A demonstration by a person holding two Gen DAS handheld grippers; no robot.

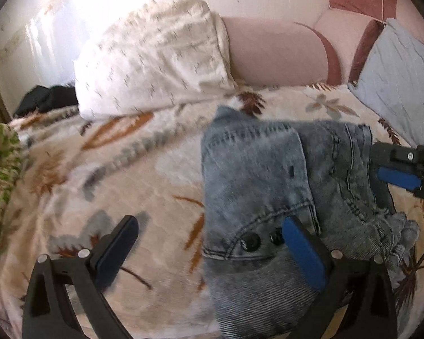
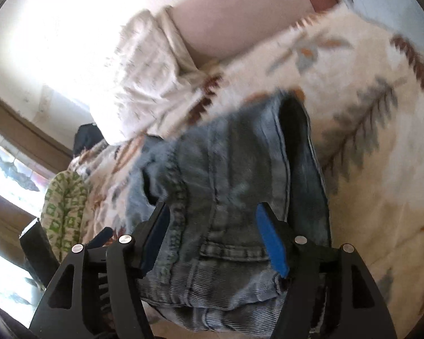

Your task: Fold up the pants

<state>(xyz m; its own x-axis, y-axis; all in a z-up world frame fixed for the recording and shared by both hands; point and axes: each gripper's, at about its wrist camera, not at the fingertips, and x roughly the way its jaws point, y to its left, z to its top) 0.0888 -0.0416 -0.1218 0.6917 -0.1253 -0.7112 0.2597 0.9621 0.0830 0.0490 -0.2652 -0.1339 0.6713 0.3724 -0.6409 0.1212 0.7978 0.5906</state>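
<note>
The left gripper (image 1: 209,247) has its jaws spread wide. 1 blue pad lies over the near edge of the pants (image 1: 271,186), by the 2 dark buttons (image 1: 261,239); the other finger hangs over bare blanket (image 1: 127,175), so nothing is pinched.

The right gripper (image 2: 212,237) has jaws about half open. Denim lies between them, and the pads sit at its folds without clearly pressing; I judge this a let-go rather than a grip.

The pants, faded blue jeans, lie in a compact, layered bundle on the floral blanket of the bed, in front of the white pillow (image 1: 152,59).

Judged from this, the fold is laid and both grippers are clear of the cloth, so the task looks near its end. A next move needs clean withdrawal without dragging the top layer, then perhaps smoothing or 1 last fold.
</note>
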